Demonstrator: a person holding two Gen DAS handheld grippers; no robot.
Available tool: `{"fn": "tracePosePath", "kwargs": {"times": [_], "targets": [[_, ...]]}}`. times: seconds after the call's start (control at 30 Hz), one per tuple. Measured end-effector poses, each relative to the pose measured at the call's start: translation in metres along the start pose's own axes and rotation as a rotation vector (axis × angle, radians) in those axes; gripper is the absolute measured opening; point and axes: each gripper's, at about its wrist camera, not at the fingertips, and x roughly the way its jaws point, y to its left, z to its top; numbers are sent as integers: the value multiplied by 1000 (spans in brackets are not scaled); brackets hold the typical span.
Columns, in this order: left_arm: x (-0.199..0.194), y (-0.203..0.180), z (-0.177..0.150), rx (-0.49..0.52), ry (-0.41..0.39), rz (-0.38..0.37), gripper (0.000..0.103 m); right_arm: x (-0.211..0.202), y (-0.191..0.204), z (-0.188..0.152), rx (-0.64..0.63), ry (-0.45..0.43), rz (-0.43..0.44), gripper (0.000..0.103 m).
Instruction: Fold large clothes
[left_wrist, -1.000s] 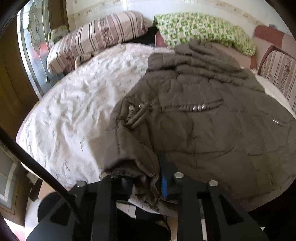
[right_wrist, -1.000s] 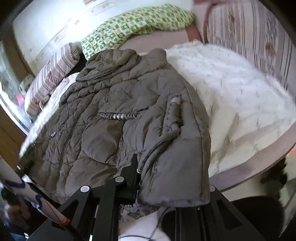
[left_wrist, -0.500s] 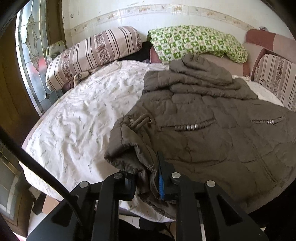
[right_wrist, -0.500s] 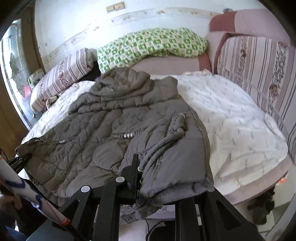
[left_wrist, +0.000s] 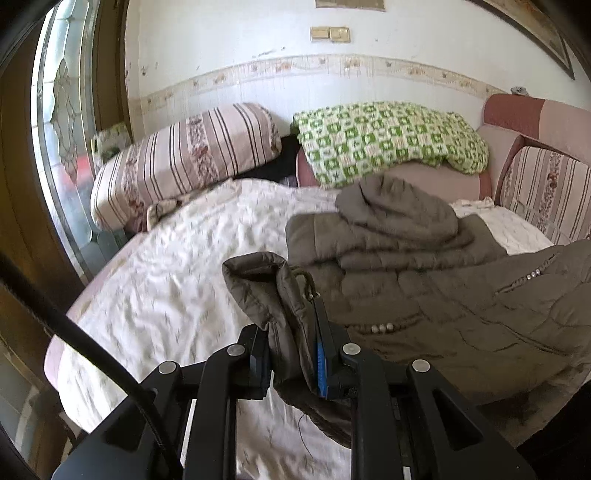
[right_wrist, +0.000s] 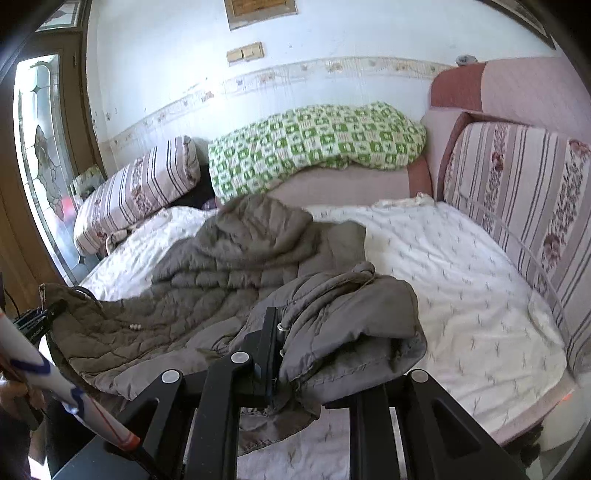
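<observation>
An olive quilted hooded jacket (left_wrist: 436, 295) lies on a bed with a white sheet (left_wrist: 177, 288), hood toward the pillows. My left gripper (left_wrist: 291, 354) is shut on the jacket's near left hem corner and holds it raised above the sheet. My right gripper (right_wrist: 314, 350) is shut on the jacket's (right_wrist: 236, 273) near right hem corner, also lifted, with fabric bunched over its right finger. The left gripper also shows in the right wrist view (right_wrist: 40, 321), holding the stretched hem.
A striped pillow (left_wrist: 184, 162) and a green checked blanket (left_wrist: 384, 144) lie at the head of the bed. A striped sofa back (right_wrist: 524, 206) runs along the right side. A glass door (left_wrist: 62, 129) stands at the left. The person's sleeve (right_wrist: 44, 373) is at lower left.
Both grippers have lifted the jacket's bottom hem off the bed and carried it toward the hood. The cameras have tilted up, showing more wall.
</observation>
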Motion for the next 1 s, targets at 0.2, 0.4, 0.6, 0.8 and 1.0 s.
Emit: {"fn": "tracePosePath", "kwargs": {"times": [0.2,0.4,0.6,0.8,1.0], "targets": [[9,2,37,-14,-24,-29,18,12,-1,40,14,-47,13,18],[37,-1,81,-22,-25,-48,18,45,1,94,-1,-83,2,18],[83,2,146,-63,-26,-83,22,113,-11,160,52,-65,-5,18],[162,3,221,-82,-8,-79,37,201,-25,209,135,4,-24,18],[225,20,278,-114,-6,-33,42,295,-72,222,255,101,-92,18]]}}
